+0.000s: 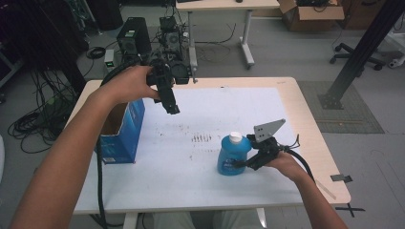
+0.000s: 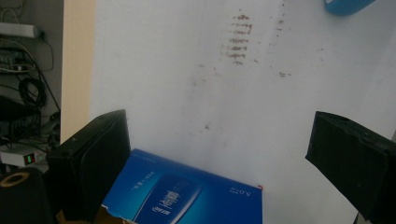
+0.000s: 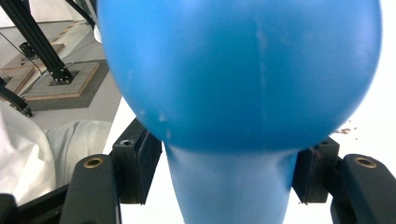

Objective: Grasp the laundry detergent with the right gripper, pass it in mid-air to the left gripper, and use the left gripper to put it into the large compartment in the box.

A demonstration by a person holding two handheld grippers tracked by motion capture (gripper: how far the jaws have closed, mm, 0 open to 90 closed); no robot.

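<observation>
Bottle [image 1: 233, 155] stands on your surface [image 1: 200, 181], its narrow waist between your right gripper [image 1: 241, 164] fingers [image 3: 137, 168], pads pressing it; box [image 1: 122, 129] at nine o'clock; left gripper [image 1: 173, 109] fingers [image 2: 91, 168] spread, empty.

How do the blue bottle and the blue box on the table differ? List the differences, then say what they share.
The blue bottle is rounded with a white cap; the blue box is flat-sided with its top open. The bottle stands right of the table's middle, the box at its left edge. The right gripper has its jaws at the bottle's sides; the left gripper hangs open above the table, apart from the box. Both are blue and upright.
</observation>
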